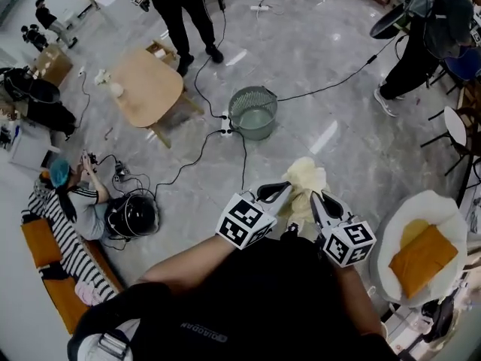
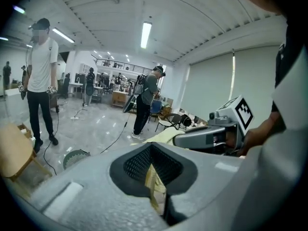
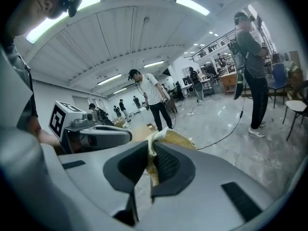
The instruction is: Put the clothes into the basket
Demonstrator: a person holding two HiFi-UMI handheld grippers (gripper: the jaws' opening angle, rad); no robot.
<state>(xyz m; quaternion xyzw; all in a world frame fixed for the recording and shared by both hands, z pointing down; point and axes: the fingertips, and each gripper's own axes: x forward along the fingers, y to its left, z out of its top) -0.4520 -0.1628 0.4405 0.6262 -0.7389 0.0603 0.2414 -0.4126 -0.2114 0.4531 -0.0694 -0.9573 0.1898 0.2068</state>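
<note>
- The left tongs (image 2: 153, 171) are pinched narrow on a fold of the cloth (image 1: 304, 179). In the left gripper view a thin strip of pale yellow fabric is squeezed between the ribbed black pads.
- The right tongs (image 3: 151, 159) are likewise nearly closed on the same cloth. Its bunched, creamy edge sticks up out of the gap between the dark, cross-hatched pads.
- The cloth is soft and crumpled, pale yellow with a slightly fleecy look. It hangs in a lumpy bundle between the two tongs, held in the air above the floor.
- In the head view the two tongs sit close side by side, their tips pointing toward the far side with the cloth spilling beyond them.
- The basket (image 1: 253, 90) is round, of fine grey-green wire mesh, and stands upright on the floor. It is farther off and a little left of the cloth, well apart from it.
- The floor (image 1: 331, 74) is glossy, grey and marbled, with black cables (image 1: 201, 150) snaking across it, one passing just beside the basket.
- A rounded light-wood surface (image 1: 146, 89) stands to the far left of the basket.
- At the near right a puffy white seat (image 1: 443, 205) holds a flat orange cushion (image 1: 422, 258).
- At the left a person in striped clothes (image 1: 56, 224) sits on the floor beside a shiny black helmet (image 1: 137, 215).
</note>
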